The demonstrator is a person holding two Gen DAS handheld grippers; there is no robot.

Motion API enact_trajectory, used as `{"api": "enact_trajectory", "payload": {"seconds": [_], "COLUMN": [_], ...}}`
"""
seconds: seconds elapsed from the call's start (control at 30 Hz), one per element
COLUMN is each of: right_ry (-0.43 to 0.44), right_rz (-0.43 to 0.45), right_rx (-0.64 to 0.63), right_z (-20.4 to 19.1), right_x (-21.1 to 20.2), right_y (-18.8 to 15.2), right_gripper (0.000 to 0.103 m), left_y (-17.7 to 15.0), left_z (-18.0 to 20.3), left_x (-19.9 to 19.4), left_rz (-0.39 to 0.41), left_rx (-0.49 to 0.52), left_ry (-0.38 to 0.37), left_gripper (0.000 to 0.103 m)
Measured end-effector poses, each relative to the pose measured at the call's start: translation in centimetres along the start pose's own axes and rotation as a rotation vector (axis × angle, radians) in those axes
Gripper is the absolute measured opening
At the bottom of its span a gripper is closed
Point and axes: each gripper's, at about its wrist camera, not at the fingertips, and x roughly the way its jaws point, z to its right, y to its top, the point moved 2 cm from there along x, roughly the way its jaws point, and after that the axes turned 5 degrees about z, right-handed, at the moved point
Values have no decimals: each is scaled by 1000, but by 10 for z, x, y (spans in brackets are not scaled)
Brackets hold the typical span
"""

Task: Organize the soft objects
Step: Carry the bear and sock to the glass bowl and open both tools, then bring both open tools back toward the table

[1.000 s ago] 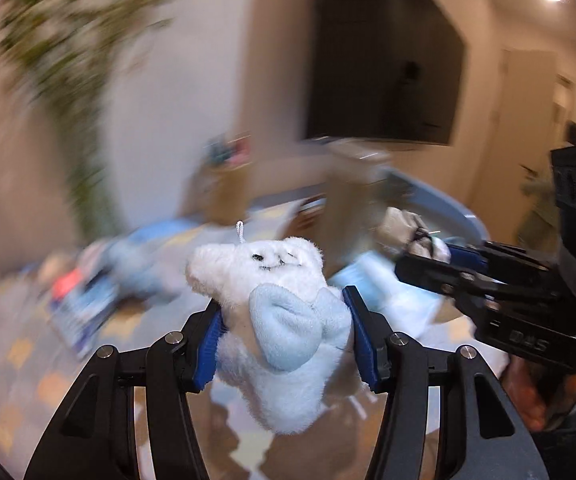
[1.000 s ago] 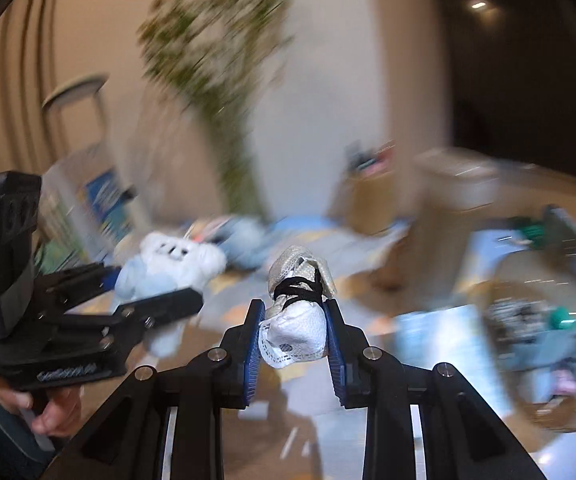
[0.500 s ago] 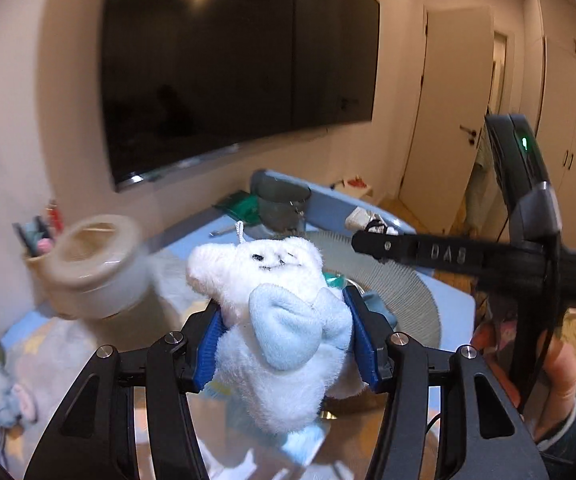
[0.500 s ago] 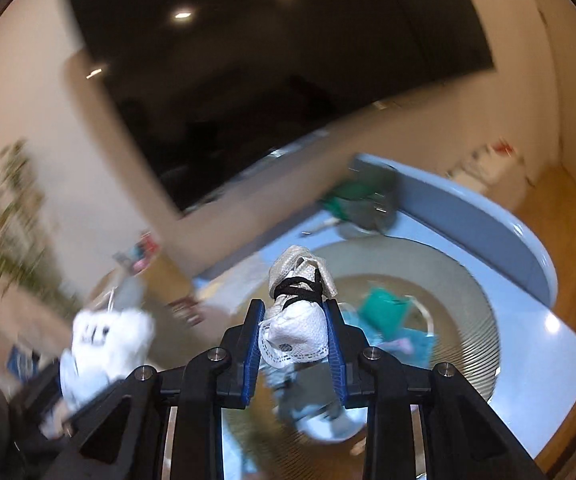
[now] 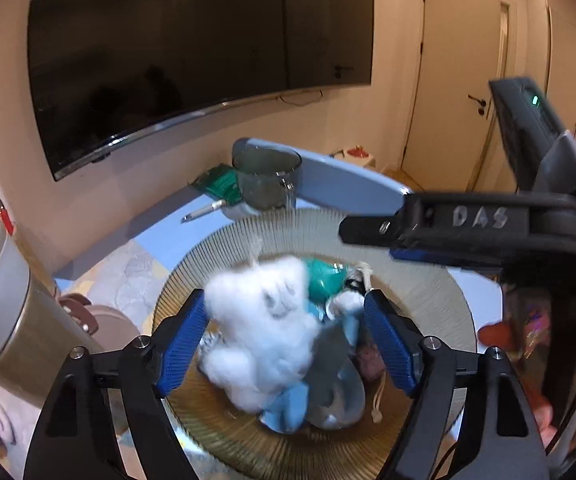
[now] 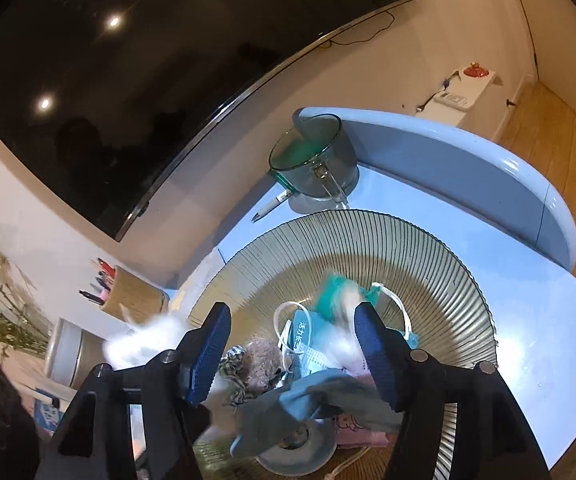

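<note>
A dark screen (image 5: 192, 52) fills the far wall. Below it runs the pale blue bench (image 6: 527, 320), with a raised curved rim at its far right. Most of the near bench is taken by a wide ribbed bowl (image 5: 439, 304), gold-brown, with soft things heaped in its middle: a grey-blue cloth (image 6: 307, 404), a teal pouch (image 5: 323, 280), a brown fuzzy ball (image 6: 262, 364) and a pink piece low on the right.

A blurred white plush (image 5: 264, 324) with pale blue parts sits between the left gripper (image 5: 286, 340) fingers, over the heap; the jaws have just been opening and the blue pads stand clear of it on both sides. The right gripper (image 6: 291, 354) hangs over the same bowl, its jaws also just opened wide; a blurred white bundle (image 6: 341, 340) lies by the right pad, over the heap, and I cannot tell if it touches.

Far of the bowl stands a glass mug (image 6: 313, 160), with a pen (image 6: 272, 206) lying just left of it. At the left edge are a lidded canister (image 5: 4, 300) and a holder of pencils (image 6: 134, 294).
</note>
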Motion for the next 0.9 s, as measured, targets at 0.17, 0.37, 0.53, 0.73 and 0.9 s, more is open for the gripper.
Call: {"api": "enact_trajectory", "payload": {"seconds": [0.17,0.37,0.53,0.73,0.9], "right_ry": [-2,5,49,129,239], "right_rz": [34,60,61,58,17], "right_rx": [-21,-125,-275,-480,-663], "right_z": [1,-25,-69,-143,-216], "right_x": [-27,-57,-83,-102,-99], "right_y": [-7,-29,-63,-109,-163], "right_gripper": [63,63,65,81,89], "left_y": [-11,-21,-41,-80,-122], "left_z": [8,-3,-38,-90,-140], "left_x": [-36,-90,-147,-218,-262], "left_rz": [8,58,100,129,115], "left_rx": [50,36,-66,-139,-242], "left_ry": [-36,-11,11,109,248], "left_gripper": [78,81,83,86,87]}}
